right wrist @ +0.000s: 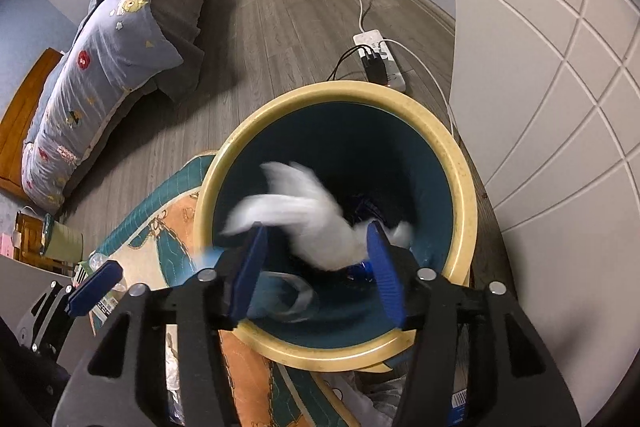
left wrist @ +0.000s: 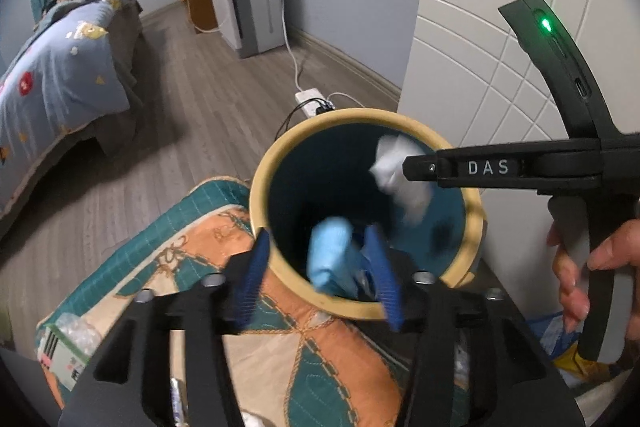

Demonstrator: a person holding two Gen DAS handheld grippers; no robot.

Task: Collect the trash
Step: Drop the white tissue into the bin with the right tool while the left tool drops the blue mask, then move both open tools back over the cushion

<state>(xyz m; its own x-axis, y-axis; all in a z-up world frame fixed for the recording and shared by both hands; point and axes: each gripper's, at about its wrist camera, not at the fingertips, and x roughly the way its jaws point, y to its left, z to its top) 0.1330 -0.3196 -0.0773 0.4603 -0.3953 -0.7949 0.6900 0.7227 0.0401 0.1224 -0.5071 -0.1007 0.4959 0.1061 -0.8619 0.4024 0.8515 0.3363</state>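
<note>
A blurred white crumpled tissue (right wrist: 316,223) is dropping inside the cream-rimmed teal bin (right wrist: 460,163) between the right gripper's (right wrist: 316,267) released jaws. Only the left wrist view is showing a blurred light-blue wad (left wrist: 330,255) by the left gripper's (left wrist: 320,275) released jaws.

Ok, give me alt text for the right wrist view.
The right gripper, jaws open, hangs over a round bin with a cream rim and dark teal inside, with a blurred white tissue between its blue fingers, above the opening. Beyond lie a patterned mat, wood floor, a power strip and a bed.
</note>
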